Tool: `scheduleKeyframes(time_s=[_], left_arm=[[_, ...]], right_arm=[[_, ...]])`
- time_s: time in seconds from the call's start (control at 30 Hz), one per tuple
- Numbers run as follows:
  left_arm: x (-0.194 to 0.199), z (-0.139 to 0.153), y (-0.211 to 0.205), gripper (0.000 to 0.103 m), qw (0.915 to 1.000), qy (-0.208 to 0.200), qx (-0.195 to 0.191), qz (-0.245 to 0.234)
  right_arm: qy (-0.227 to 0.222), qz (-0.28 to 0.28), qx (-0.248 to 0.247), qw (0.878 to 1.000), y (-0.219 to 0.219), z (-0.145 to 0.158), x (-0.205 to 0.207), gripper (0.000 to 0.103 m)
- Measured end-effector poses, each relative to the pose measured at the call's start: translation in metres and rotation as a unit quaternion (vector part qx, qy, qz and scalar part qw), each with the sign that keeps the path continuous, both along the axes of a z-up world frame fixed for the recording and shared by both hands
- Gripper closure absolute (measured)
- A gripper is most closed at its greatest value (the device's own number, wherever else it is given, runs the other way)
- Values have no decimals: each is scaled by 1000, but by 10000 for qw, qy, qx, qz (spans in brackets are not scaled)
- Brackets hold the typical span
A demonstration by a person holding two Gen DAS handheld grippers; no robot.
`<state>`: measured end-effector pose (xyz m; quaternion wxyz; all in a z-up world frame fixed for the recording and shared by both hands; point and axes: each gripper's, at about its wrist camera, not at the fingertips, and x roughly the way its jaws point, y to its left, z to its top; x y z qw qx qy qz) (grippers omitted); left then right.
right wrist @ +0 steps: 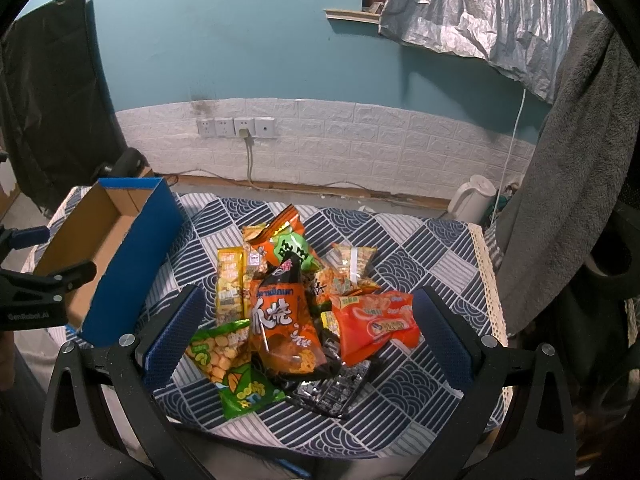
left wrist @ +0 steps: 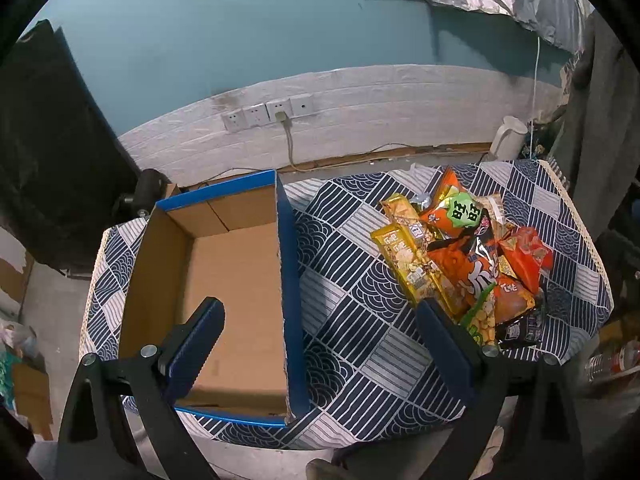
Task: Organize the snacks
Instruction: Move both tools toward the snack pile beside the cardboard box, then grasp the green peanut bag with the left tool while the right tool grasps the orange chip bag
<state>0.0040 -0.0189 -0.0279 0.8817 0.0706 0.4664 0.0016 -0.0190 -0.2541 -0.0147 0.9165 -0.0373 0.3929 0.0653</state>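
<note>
Closest, left claw: released, fingers spread wide and holding nothing; it hangs over the near edge of the worktop, one finger above the box floor, the other by the near end of the snack pile.
Right claw: also released and holding nothing; its two blue-padded fingers stand on either side of the snack pile, above it, touching no packet that I can see.
Worktop: covered by a blue-and-white patterned cloth with a cream lace trim along its right edge.
Snack pile: a loose heap of overlapping packets, lying on the cloth right of the box and apart from it.
Green packet: nearest the near edge, at the pile's left.
Dark foil packet: just beside the green one, under the heap.
Orange-and-black bag: on top, in the middle of the pile.
Red-orange packet: at the right of the pile, leaning on the others.
Yellow packets: two long ones side by side on the pile's left flank.
Cardboard box: open-topped, blue outside, brown inside; it sits at the left end of the worktop, reaching from near edge to far edge, with no packet visible inside.
Kettle: white, on the floor beyond the far right corner.
Sockets: a row on the white brick wall strip, one with a plug and cable.
</note>
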Motion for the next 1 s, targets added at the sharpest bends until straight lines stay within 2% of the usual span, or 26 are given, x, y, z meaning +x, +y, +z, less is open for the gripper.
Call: scheduleKeyframes(time_s=[0.27,0.37,0.63,1.0], left_arm=[[4,-5,1,5,9999,45,48,103],[6,-8,1,5,9999,97,26,126],[10,-19,-2,5,9992,296,-190,194],[-4,-38,-40,5,9984,385,-374,182]], right_arm=[[30,0,-15,10000,-2,-2,1,2],[169,30,-48,9998,-3,-6,7,2],[339,-112,-112,9993,-20,-13,17,2],[617,-414,-64,9972,-57,-26,25,2]])
